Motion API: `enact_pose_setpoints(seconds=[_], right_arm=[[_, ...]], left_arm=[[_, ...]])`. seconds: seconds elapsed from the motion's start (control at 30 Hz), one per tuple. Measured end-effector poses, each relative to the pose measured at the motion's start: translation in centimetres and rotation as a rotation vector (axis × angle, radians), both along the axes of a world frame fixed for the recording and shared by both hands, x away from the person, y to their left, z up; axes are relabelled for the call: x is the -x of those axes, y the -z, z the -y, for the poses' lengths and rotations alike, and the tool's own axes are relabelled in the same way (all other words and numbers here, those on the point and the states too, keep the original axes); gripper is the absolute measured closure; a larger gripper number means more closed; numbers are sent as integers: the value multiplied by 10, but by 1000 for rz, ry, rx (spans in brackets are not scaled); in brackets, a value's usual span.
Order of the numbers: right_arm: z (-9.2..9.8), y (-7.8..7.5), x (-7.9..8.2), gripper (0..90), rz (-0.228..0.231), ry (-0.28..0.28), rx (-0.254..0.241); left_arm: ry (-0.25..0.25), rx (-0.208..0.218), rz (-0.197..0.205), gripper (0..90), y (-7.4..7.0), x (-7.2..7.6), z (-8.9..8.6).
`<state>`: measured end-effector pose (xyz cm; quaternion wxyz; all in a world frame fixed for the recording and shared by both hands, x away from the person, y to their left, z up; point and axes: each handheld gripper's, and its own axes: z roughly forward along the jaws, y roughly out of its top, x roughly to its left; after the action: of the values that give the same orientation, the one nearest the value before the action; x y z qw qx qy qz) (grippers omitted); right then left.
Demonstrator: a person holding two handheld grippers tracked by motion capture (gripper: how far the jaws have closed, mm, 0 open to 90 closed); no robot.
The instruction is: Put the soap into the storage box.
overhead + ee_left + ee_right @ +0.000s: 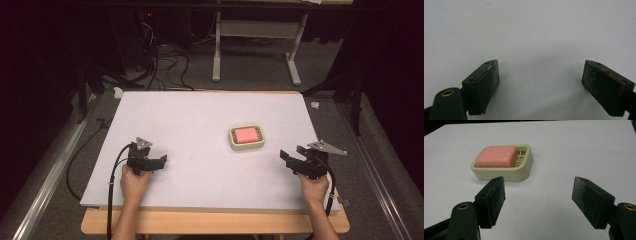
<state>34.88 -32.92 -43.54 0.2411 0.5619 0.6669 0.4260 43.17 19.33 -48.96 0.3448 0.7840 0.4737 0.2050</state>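
- Sitting on the white table top [200,115], right of centre and a little toward its far half, is a cream soap dish [246,138] with a pink bar of soap [245,134] in it.
- Seen from the right gripper view, the soap dish [506,171] is a shallow, round-cornered rectangular tray of pale cream plastic, with a slatted grid in its floor showing at one end.
- The bar of soap [496,156] is a rounded pink block with a matt, faintly speckled face; it lies flat in the dish and covers most of the grid, leaving a strip of slats bare on one side.
- The right gripper [289,159] rests near the table's right front edge, pointed toward the dish, near it but apart from it; its jaws stand apart with nothing between them, the pads [497,200] clear of the dish.
- The left gripper [161,161] sits at the left front of the table, well apart from the dish; its jaws are spread wide over bare white surface, the pads [491,82] gripping nothing.
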Motion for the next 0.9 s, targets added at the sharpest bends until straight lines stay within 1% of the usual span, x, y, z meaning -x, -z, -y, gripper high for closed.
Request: enact_pose_setpoints(seconds=[0.2, 0.5, 0.53, 0.57, 0.67, 0.9], right_arm=[[0, 5, 3, 270, -14, -1, 5], [-1, 16, 4, 271, -43, -3, 15], [-1, 17, 3, 271, -39, -6, 21], [-2, 18, 4, 271, -46, 0, 19], [-2, 22, 3, 271, -49, -1, 34], [-6, 30, 0, 269, -85, 1, 55]], left_arm=[[0, 0, 0, 150, 0, 0, 0], [0, 0, 0, 150, 0, 0, 0], [0, 0, 0, 150, 0, 0, 0], [0, 0, 0, 150, 0, 0, 0], [0, 0, 0, 150, 0, 0, 0], [1, 0, -2, 150, 0, 0, 0]])
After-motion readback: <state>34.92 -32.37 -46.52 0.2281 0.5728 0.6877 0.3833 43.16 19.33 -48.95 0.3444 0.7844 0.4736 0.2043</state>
